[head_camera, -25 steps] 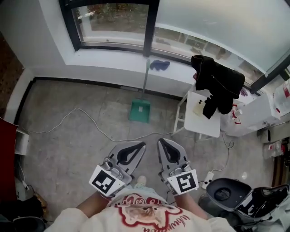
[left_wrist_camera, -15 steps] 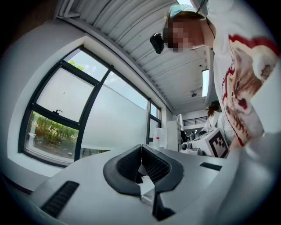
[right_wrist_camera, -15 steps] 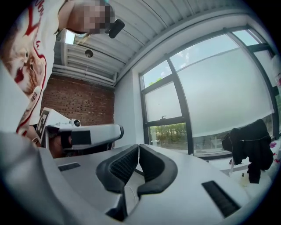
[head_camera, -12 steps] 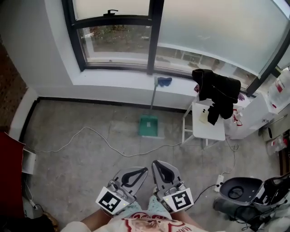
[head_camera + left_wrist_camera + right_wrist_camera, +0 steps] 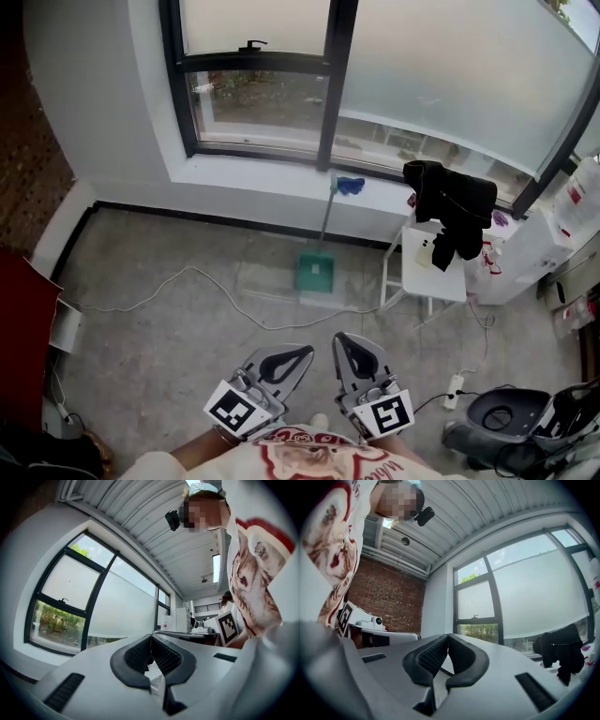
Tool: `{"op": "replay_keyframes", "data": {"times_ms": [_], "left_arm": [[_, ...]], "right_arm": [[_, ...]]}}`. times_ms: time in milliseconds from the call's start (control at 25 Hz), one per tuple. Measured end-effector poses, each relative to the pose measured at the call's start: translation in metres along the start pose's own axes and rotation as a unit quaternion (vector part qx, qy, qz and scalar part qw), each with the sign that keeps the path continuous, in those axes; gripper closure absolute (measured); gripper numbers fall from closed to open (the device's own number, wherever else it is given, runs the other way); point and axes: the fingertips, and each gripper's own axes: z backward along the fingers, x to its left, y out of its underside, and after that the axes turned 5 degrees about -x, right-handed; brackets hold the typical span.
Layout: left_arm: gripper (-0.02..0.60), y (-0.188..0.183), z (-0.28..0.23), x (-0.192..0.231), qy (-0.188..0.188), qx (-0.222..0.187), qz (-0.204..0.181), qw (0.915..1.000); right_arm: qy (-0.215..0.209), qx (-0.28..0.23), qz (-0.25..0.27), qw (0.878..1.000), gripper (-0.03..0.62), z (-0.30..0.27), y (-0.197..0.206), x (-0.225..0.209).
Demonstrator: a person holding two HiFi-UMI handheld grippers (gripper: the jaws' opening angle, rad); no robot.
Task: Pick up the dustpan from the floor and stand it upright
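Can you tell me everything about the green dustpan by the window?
The dustpan has a green pan, plastic by the look, and a long thin grey handle. The pan sits on the grey floor below the window. The handle rises to the windowsill and seems to lean there. A blue thing lies by its top end. A white cable runs just in front, and a white stool stands to its right. Nothing holds it.
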Motion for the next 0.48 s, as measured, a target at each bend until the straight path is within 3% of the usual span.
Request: {"op": "replay_keyframes", "data": {"times_ms": [200,480], "left_arm": [[0.560,-0.014,-0.011,-0.015,0.005,-0.018,-0.007,0.9998],[0.560,-0.007,-0.014,-0.041,0.021,-0.002,-0.029,0.9994]], "right_arm": [[0.003,-0.019,-0.016,1.000,0.569,0.010,-0.014,-0.001],[0.001,-0.010,-0.024,1.000,0.569,0.031,0.000,-0.005]]}}
